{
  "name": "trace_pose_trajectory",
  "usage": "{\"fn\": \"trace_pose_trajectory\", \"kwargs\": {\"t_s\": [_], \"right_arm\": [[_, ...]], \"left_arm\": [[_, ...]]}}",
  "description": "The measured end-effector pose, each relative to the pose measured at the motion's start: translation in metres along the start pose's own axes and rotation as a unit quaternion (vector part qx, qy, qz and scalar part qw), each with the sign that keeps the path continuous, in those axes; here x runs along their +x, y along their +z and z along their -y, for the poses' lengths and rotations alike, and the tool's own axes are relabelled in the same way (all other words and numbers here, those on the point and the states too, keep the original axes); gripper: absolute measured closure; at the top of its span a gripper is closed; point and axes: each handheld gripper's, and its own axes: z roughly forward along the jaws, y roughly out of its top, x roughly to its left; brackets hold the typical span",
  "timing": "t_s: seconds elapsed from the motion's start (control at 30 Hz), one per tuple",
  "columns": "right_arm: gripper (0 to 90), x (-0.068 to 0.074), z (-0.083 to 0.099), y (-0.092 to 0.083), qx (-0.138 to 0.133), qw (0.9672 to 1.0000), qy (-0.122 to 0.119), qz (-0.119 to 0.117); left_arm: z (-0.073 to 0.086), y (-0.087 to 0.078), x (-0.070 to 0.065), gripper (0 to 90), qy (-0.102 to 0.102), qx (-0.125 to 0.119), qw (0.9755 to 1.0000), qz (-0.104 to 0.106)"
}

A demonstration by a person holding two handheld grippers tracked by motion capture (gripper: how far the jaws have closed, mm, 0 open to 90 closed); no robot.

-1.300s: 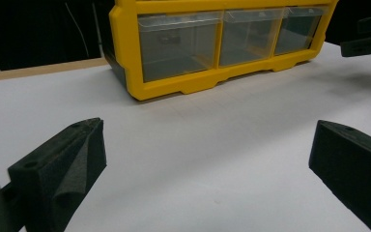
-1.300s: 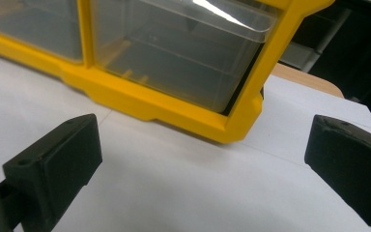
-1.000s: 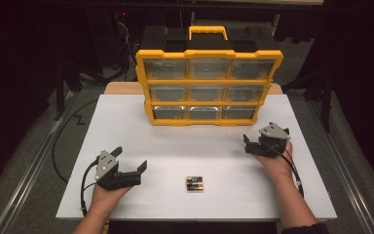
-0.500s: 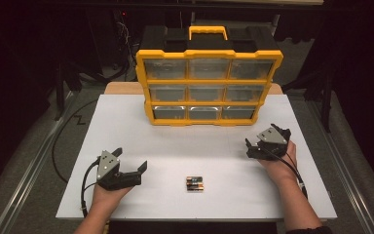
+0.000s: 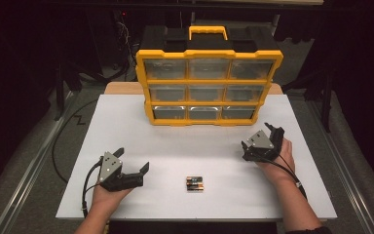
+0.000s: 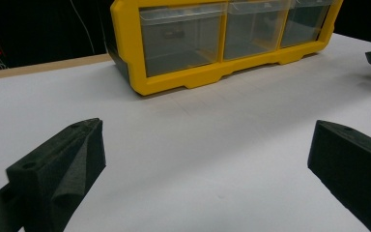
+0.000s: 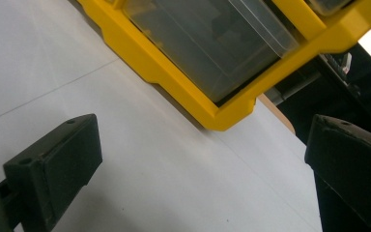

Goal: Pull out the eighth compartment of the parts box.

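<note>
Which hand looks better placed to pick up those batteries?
Left, probably. The left claw is open, level with the batteries and pointing toward them. The right claw sits farther back, facing the drawer organizer.

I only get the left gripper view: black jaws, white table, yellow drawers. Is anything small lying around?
Observer: Yes, two batteries lie side by side near the table's front edge.
Operator: How big is that drawer box?
Observer: The organizer has three rows of three clear drawers and a yellow handle on top.
Operator: Is the other hand carrying something?
Observer: No, the right hand-held gripper is open and empty.
</note>
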Motion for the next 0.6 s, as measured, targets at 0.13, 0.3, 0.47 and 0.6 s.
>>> {"fn": "trace_pose_trajectory", "kwargs": {"t_s": [0.13, 0.3, 0.47, 0.6], "right_arm": [[1.1, 0.005, -0.003, 0.0, 0.0, 0.9996, -0.027, 0.008], [1.1, 0.01, -0.005, 0.0, 0.005, 0.9984, -0.054, 0.014], [1.1, 0.018, -0.011, -0.001, 0.001, 0.9953, -0.094, 0.026], [1.1, 0.02, -0.014, -0.002, 0.011, 0.9918, -0.123, 0.035]], "left_arm": [[0.0, -0.001, 0.0, 0.5, 0.01, -0.007, 0.9999, -0.012], [-0.001, -0.003, 0.001, 0.4, 0.011, -0.019, 0.9996, -0.016], [0.0, -0.003, 0.0, 0.4, 0.012, -0.018, 0.9996, -0.017], [0.0, -0.003, -0.001, 0.4, 0.014, -0.019, 0.9996, -0.018]]}}
